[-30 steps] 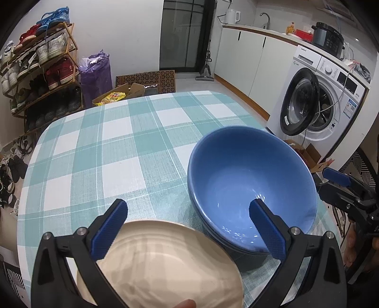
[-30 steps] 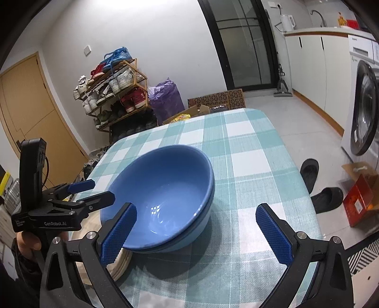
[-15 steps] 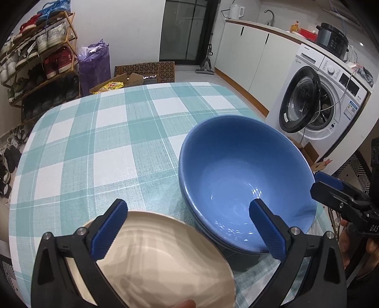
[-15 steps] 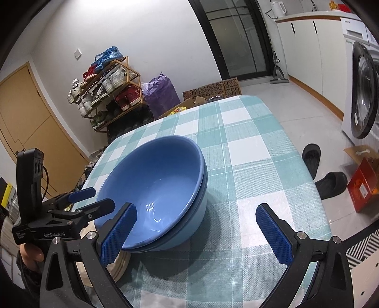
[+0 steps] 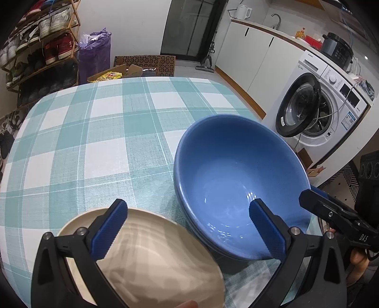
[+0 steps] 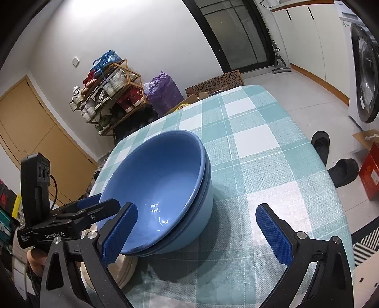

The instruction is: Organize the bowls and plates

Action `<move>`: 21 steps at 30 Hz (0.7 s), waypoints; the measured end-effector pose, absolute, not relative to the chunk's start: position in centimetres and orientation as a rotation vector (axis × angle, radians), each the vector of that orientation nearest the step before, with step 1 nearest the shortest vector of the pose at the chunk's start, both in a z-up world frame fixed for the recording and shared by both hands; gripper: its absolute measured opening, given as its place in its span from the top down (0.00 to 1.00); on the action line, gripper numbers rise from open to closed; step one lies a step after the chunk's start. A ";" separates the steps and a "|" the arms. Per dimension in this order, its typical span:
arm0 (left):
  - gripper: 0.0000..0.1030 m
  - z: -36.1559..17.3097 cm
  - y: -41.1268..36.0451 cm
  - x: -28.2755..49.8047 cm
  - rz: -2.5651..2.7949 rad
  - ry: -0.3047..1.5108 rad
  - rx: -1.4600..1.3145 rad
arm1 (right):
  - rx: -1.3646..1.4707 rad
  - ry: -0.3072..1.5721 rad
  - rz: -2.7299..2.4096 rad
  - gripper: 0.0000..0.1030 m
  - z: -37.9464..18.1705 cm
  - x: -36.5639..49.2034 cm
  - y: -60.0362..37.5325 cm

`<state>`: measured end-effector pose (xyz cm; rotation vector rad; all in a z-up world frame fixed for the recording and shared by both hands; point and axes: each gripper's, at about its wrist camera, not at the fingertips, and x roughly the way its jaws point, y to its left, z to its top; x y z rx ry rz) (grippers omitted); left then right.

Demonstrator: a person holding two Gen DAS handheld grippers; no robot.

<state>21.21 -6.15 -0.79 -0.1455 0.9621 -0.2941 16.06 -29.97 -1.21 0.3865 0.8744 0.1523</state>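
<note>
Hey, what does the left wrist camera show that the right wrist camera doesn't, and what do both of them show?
Only the left wrist view shows the beige plate's top face, the counter with its kettle, and the pressure cooker.

Only the right wrist view shows the wooden door and black slippers.

Both show the stacked blue bowls on the checked tablecloth, the shoe rack, washing machine, and open left tongs and right tongs.

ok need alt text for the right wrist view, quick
Stacked blue bowls sit on a teal checked tablecloth, just ahead of the open right gripper. The left gripper reaches in beside them, above a beige plate.
</note>
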 end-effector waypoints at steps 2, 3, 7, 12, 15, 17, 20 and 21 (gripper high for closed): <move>0.00 -0.8 -6.2 21.3 -0.295 0.966 -0.152 | 0.403 0.870 0.165 0.01 -1.3 16.2 -29.8; 0.01 -0.8 -6.2 21.3 -0.299 0.969 -0.156 | 0.408 0.869 0.172 0.03 -1.4 16.2 -29.8; 0.02 -0.9 -6.1 21.5 -0.319 0.973 -0.177 | 0.430 0.872 0.192 0.11 -1.8 16.4 -29.6; 0.10 -1.1 -6.3 21.4 -0.372 0.982 -0.198 | 0.445 0.879 0.211 0.19 -2.1 16.6 -29.5; 0.19 -1.2 -6.4 21.5 -0.383 0.991 -0.207 | 0.450 0.874 0.219 0.22 -2.2 16.6 -29.4; 0.25 -1.3 -6.5 21.5 -0.382 0.995 -0.209 | 0.454 0.869 0.221 0.22 -2.1 16.5 -29.4; 0.31 -1.4 -6.5 21.5 -0.388 0.999 -0.218 | 0.459 0.862 0.230 0.26 -2.0 16.4 -29.5; 0.37 -1.4 -6.5 21.5 -0.390 0.998 -0.218 | 0.458 0.861 0.232 0.27 -2.0 16.5 -29.4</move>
